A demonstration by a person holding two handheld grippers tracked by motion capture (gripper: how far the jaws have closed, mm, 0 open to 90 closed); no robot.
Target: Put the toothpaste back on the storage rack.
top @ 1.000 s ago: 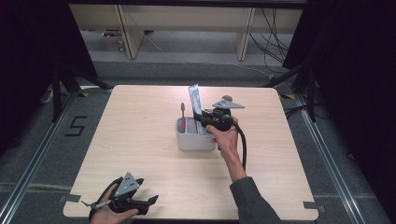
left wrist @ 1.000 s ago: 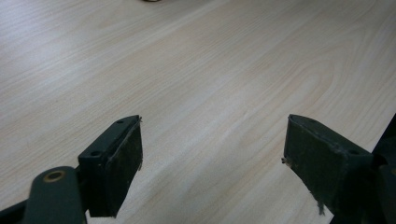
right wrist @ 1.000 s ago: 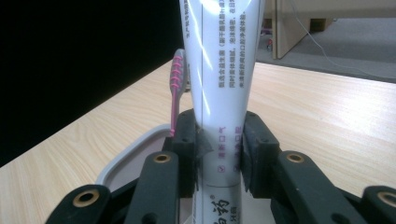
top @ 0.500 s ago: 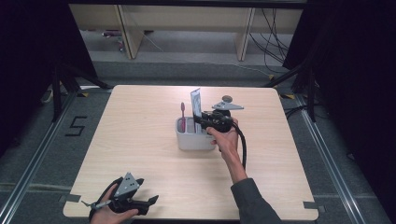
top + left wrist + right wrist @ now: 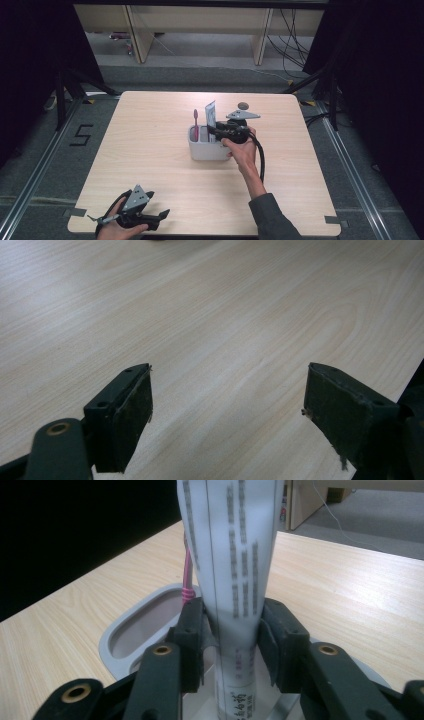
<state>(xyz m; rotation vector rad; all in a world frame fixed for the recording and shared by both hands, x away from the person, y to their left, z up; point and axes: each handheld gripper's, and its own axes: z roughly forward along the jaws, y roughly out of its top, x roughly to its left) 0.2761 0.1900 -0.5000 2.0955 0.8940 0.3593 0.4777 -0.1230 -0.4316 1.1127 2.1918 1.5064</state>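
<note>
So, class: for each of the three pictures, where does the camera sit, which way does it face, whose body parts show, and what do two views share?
High view: above the table's near side, facing forward and down; both forearms and grippers.
Left gripper view: on the left gripper, facing bare tabletop; open jaws.
Right gripper view: on the right gripper, facing the toothpaste tube; jaws beside it.
Shared: holder, tube, toothbrush.

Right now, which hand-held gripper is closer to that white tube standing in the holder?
The right hand-held gripper: its jaws flank the white tube in the holder. The left hand-held gripper lies far off at the table's near edge.
</note>
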